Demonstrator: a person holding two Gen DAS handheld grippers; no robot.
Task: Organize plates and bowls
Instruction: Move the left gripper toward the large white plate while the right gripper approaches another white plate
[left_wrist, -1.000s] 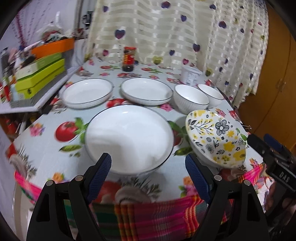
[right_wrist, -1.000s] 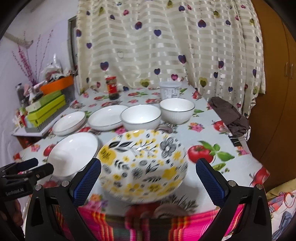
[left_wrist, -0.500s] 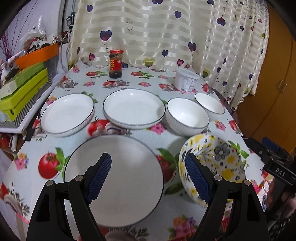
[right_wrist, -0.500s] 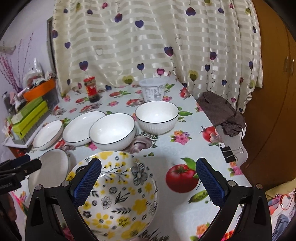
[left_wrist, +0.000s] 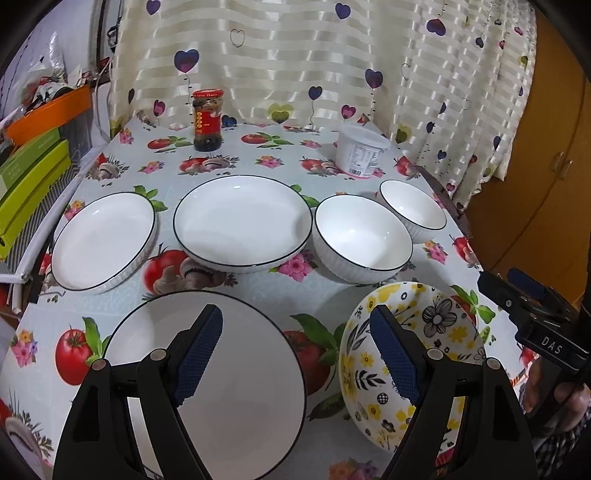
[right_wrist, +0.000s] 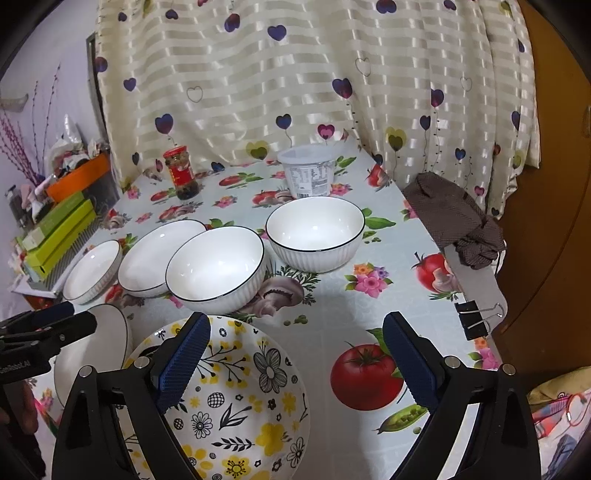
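My left gripper (left_wrist: 295, 354) is open above the near white plate (left_wrist: 236, 391), its left finger over the plate. My right gripper (right_wrist: 295, 365) is open, its left finger over the yellow floral bowl (right_wrist: 236, 406), which also shows in the left wrist view (left_wrist: 439, 354). Behind stand two white plates (left_wrist: 103, 240) (left_wrist: 243, 225) and two white ribbed bowls (left_wrist: 362, 236) (left_wrist: 413, 210). In the right wrist view the ribbed bowls (right_wrist: 218, 266) (right_wrist: 314, 232) are side by side.
A red-lidded jar (left_wrist: 208, 122) and a white tub (left_wrist: 360, 151) stand at the back by the curtain. Green boxes (left_wrist: 29, 184) lie on a rack at left. A brown cloth (right_wrist: 454, 218) and a binder clip (right_wrist: 476, 317) sit at the table's right edge.
Both grippers have moved forward and higher over the table. The near white plate and the floral bowl now lie lower in the views, under the fingers.
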